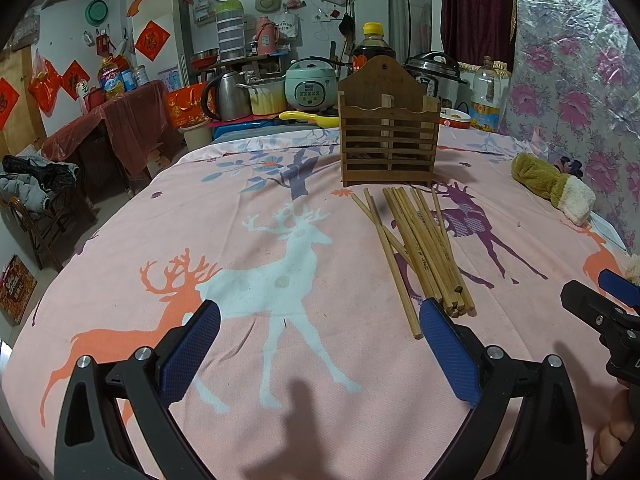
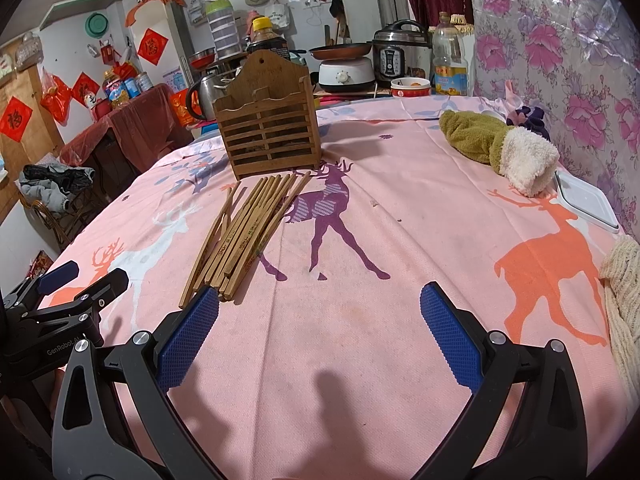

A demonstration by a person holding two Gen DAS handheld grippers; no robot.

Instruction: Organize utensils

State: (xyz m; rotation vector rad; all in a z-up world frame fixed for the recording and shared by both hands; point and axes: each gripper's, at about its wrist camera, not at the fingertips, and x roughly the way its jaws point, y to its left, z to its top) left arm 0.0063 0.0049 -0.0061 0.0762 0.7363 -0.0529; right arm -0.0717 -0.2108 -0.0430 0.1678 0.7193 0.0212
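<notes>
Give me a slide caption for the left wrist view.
Open left gripper faces loose chopsticks lying before an upright wooden holder on deer-print cloth.

Left gripper (image 2: 64, 280) body: "GenRobot.AI"
Red paper square (image 2: 16, 119) on the wall: "福"

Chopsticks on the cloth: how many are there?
About 10, count uncertain: chopsticks lie overlapping in one loose pile before the wooden holder; some may be hidden.
</notes>
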